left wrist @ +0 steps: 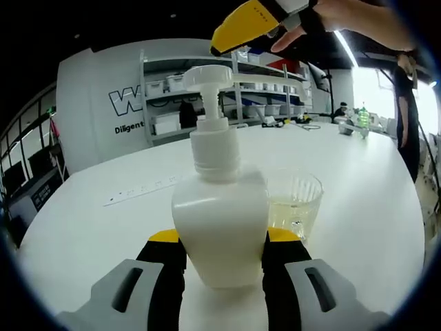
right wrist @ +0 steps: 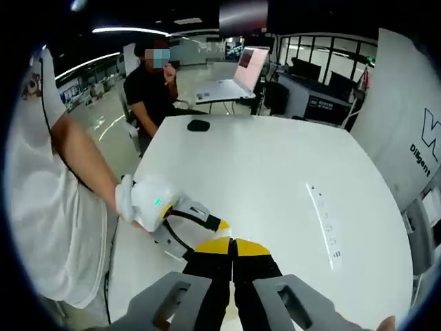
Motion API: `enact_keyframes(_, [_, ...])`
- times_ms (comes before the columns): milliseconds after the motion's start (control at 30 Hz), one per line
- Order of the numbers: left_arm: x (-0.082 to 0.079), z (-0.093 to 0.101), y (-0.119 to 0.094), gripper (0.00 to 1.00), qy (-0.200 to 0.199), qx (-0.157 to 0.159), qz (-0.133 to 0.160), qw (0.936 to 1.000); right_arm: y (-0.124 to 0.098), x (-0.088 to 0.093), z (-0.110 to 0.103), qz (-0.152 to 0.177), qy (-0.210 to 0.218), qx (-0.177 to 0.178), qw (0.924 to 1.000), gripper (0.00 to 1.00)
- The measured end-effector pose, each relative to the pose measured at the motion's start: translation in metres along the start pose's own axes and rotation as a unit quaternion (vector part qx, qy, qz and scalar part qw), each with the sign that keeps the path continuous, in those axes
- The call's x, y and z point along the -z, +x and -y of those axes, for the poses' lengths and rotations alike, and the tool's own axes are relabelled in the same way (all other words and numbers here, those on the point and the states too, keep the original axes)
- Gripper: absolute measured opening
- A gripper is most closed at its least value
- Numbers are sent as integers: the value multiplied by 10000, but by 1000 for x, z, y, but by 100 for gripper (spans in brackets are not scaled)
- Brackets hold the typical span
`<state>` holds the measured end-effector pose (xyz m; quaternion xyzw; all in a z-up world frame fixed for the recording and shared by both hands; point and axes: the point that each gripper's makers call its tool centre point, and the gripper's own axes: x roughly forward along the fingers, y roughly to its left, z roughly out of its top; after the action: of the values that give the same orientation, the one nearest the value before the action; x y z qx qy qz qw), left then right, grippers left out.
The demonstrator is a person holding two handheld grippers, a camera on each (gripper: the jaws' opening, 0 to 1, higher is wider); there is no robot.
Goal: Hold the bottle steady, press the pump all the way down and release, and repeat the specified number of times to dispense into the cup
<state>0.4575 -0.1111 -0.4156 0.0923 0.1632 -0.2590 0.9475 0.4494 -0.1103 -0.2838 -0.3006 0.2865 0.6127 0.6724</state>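
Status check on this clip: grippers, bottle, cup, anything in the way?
Left gripper shut on bottle. Right gripper shut, empty, above pump, not touching. Cup beside bottle, under spout. Nothing in the way.

Wall lettering (left wrist: 128, 102) half hidden by shelving (left wrist: 207, 89); cup's (left wrist: 296, 203) left side — behind bottle (left wrist: 219, 221).

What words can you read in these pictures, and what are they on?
"W", large outlined letters cut off by the metal shelf rack, on the white wall.
"Diligent", small black text below it on the same wall; it runs on behind the rack.
Marks on the flat white ruler strip on the white table: too small to read.
White plastic pump bottle: no label.
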Motion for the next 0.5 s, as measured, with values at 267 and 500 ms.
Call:
enact_keyframes(267, [0, 0, 1, 41, -6, -1, -13, 10000, 5, -2, -5, -192, -69, -202, 9996, 0])
enact_keyframes(500, [0, -1, 1, 41, -22, 1, -25, 10000, 7, 4, -4, -408, -100, -215, 9989, 0])
